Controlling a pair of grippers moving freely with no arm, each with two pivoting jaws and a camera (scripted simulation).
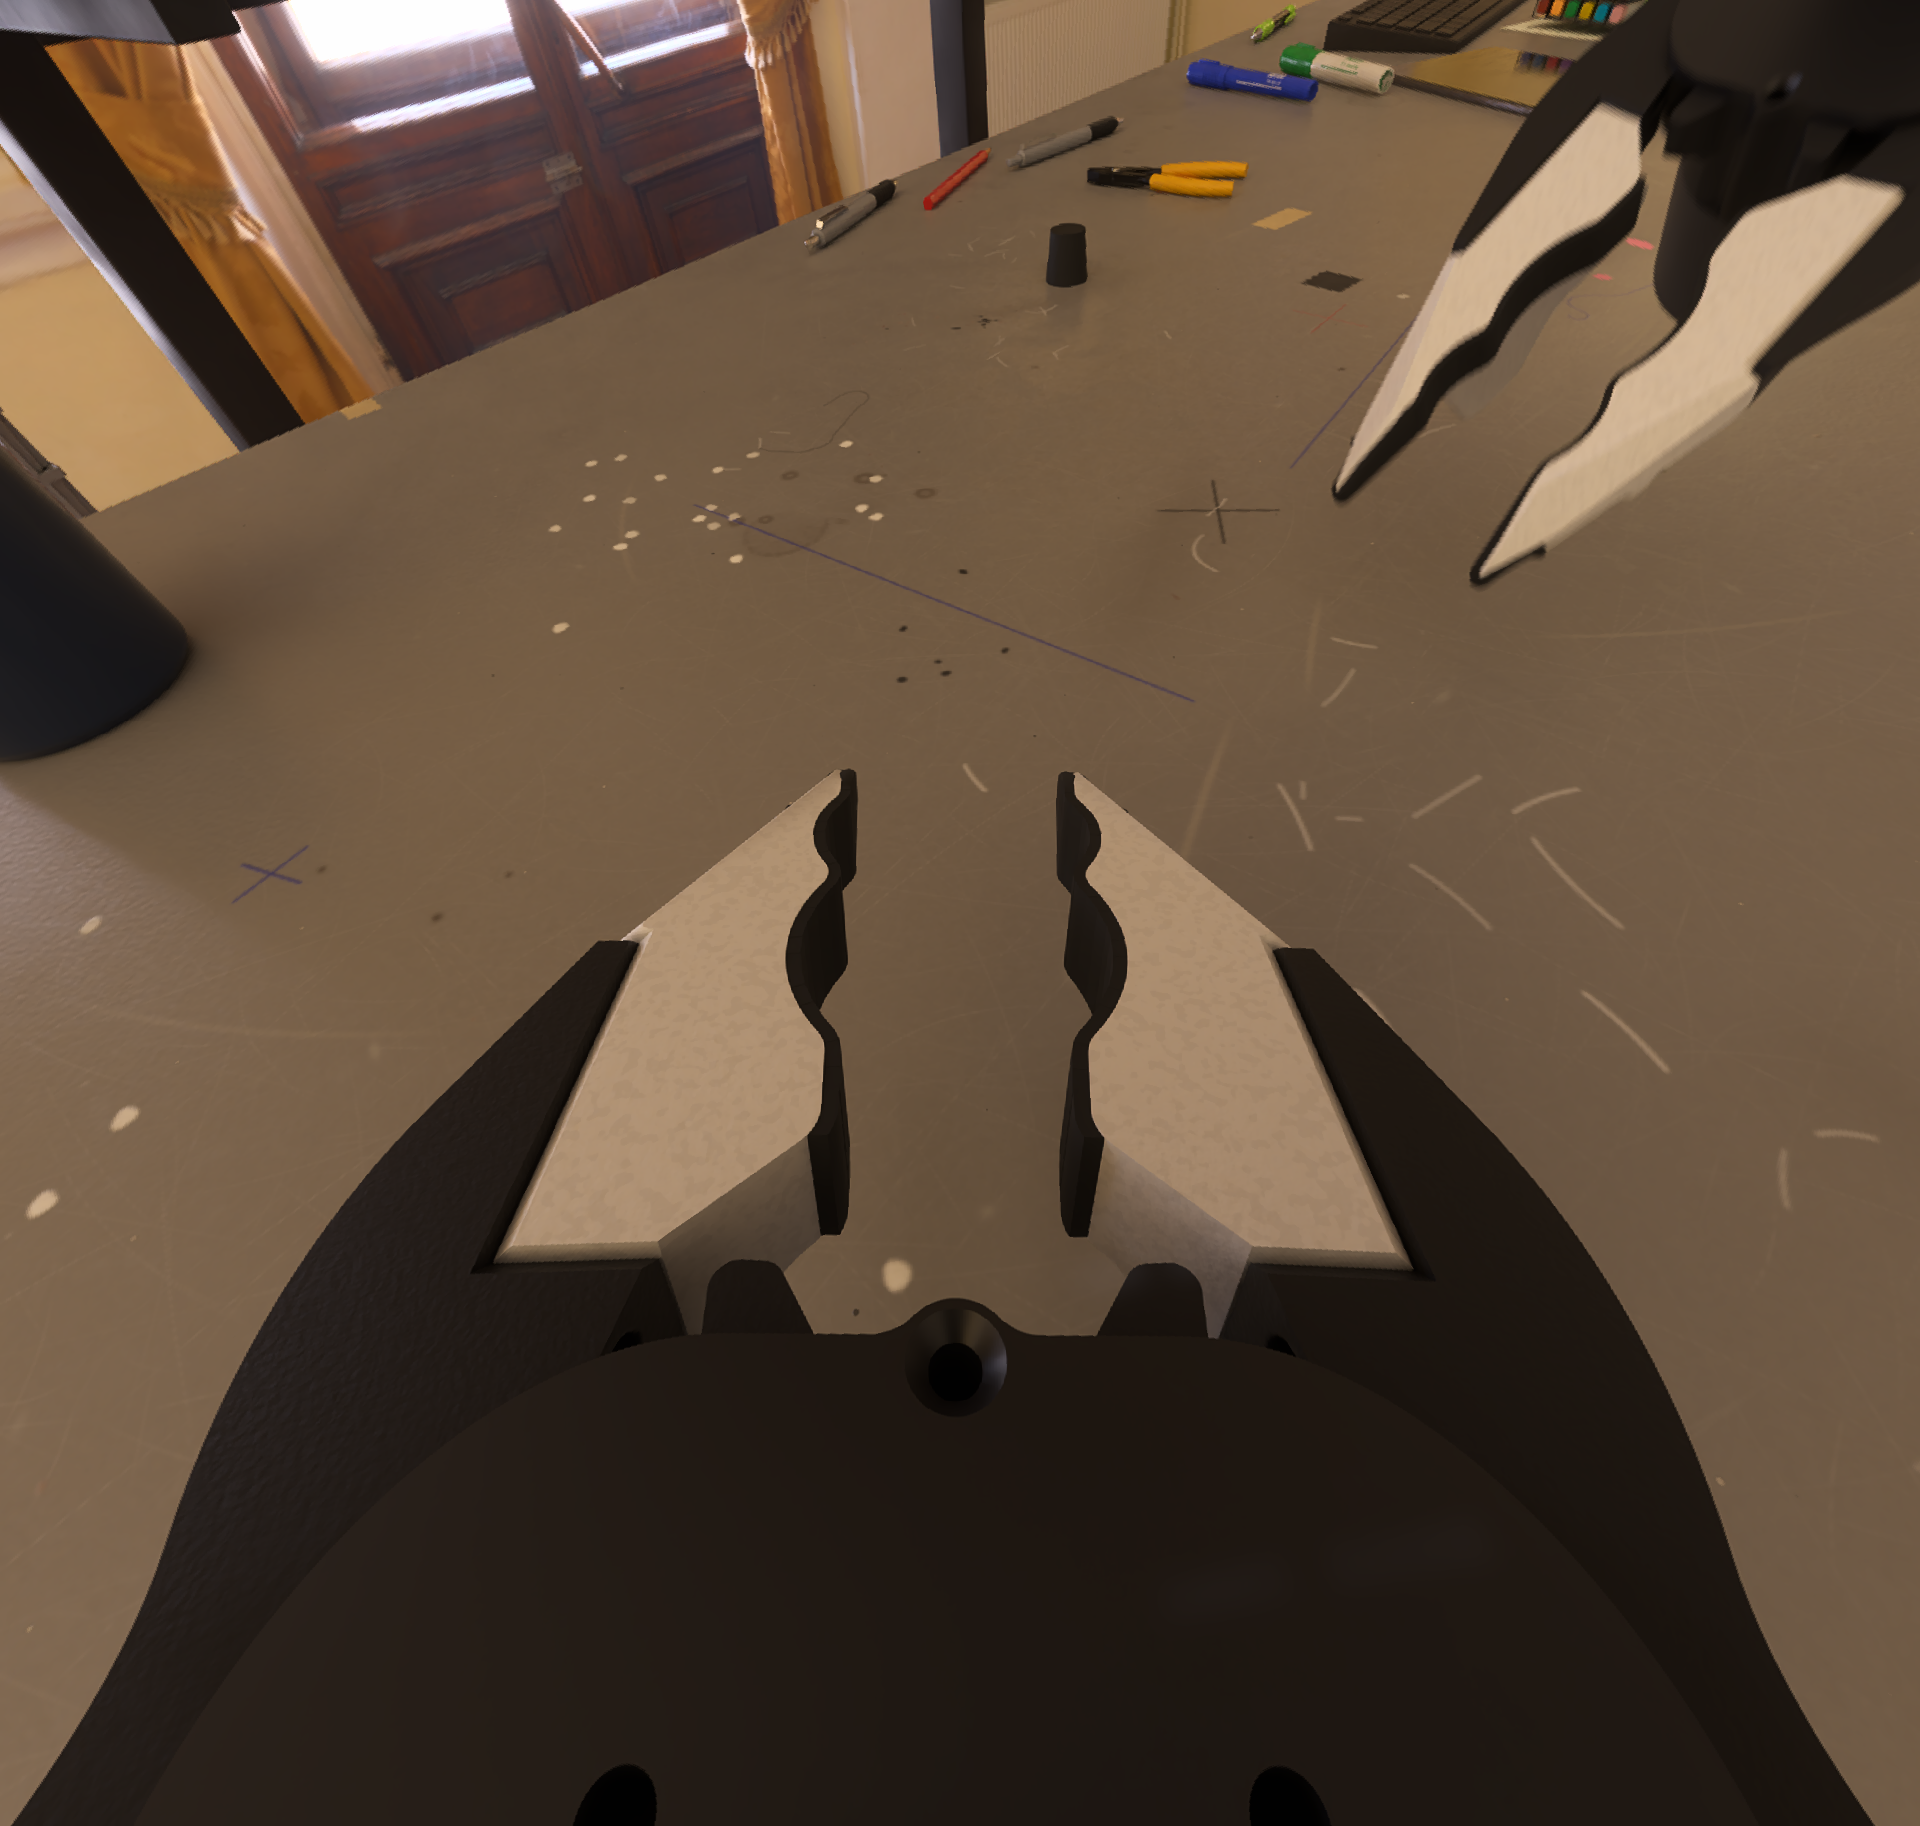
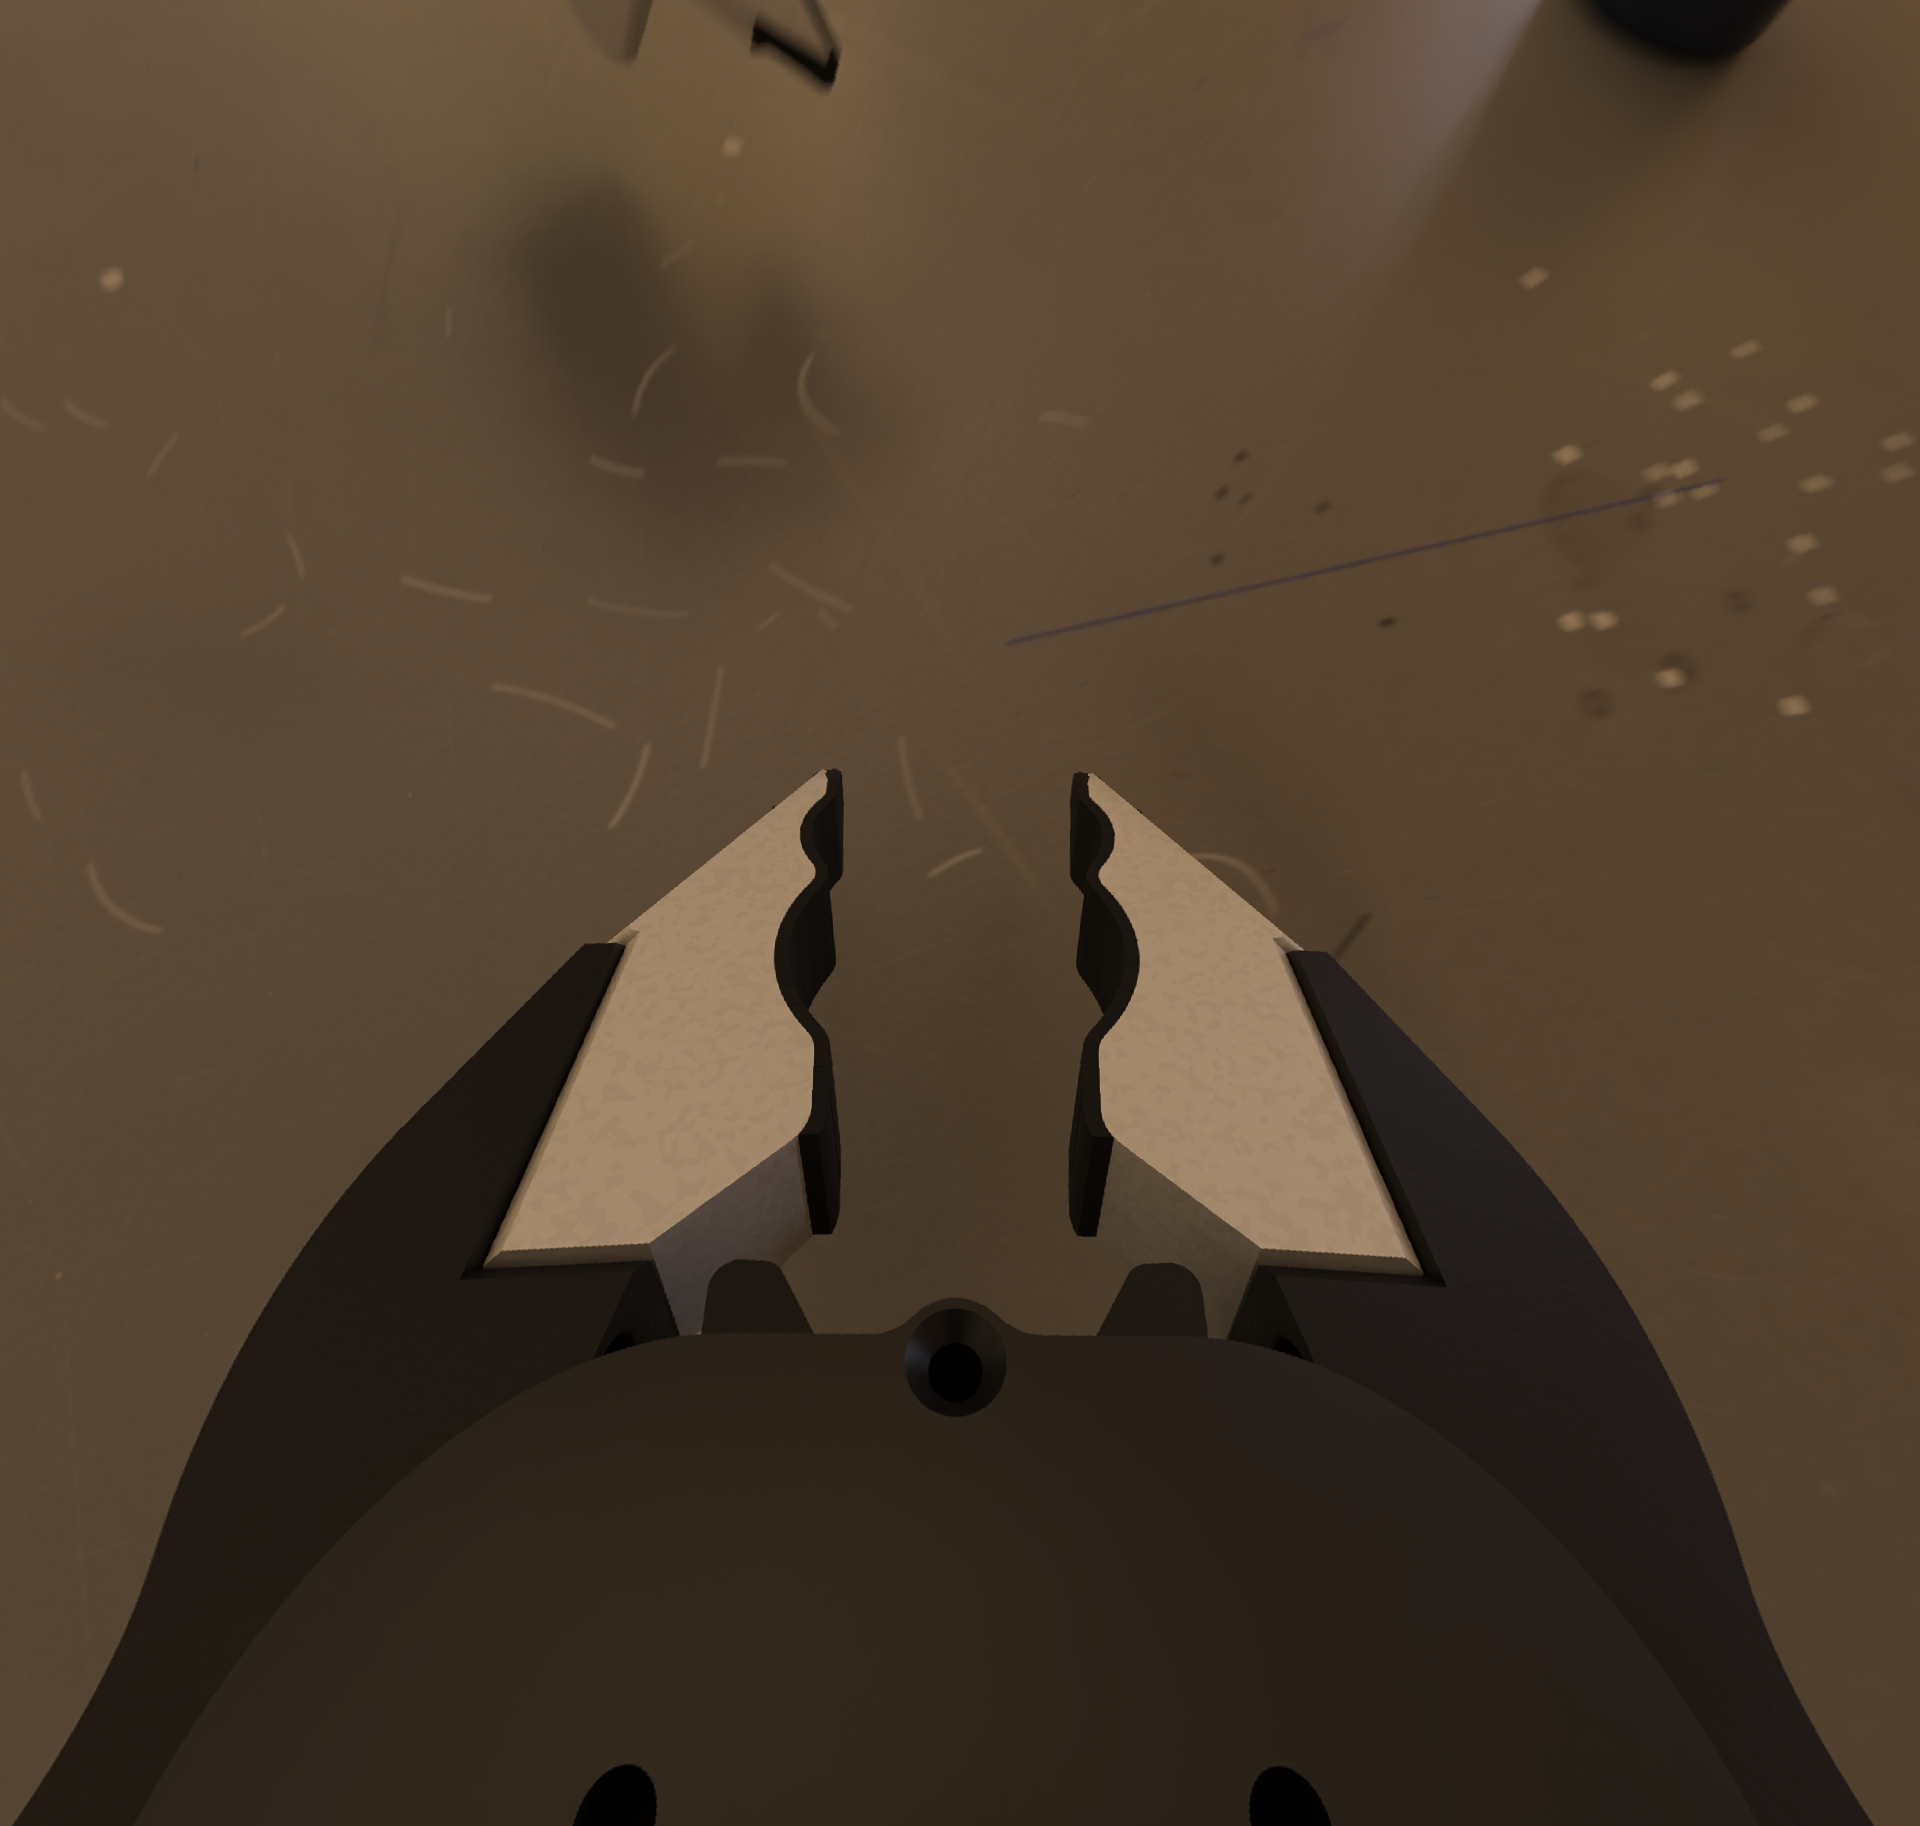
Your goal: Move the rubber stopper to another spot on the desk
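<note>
Stopper orientation: The rubber stopper (image 1: 1066,254) is seen standing upright in the upper centre of the left wrist view, long axis vertical, narrow end up and wider base on the desk (image 1: 935,654).
Stopper location: It is placed well beyond both grippers, near the far desk edge, free of contact.
Stopper appearance: A short, matte black tapered plug is shown.
Edges: The far desk edge is seen running diagonally across the upper left of the frame, just behind two pens (image 1: 850,214) and a red pencil (image 1: 956,179).
Open room: Bare, scratched surface is shown around the stopper and across the centre of the frame; yellow-handled pliers (image 1: 1174,178) and markers (image 1: 1288,74) are set apart at upper right, with a keyboard (image 1: 1439,5) farther back.
Left gripper (image 1: 956,789): Released, jaws parted, nothing held, above bare desk in the lower centre.
Right gripper (image 2: 956,789): Released, jaws parted, nothing between them; in the left wrist view it is seen at the upper right, tips pointing down toward the desk.
Dark cylinder (image 1: 73,633): Positioned at the left edge of the frame, on the desk.
</note>
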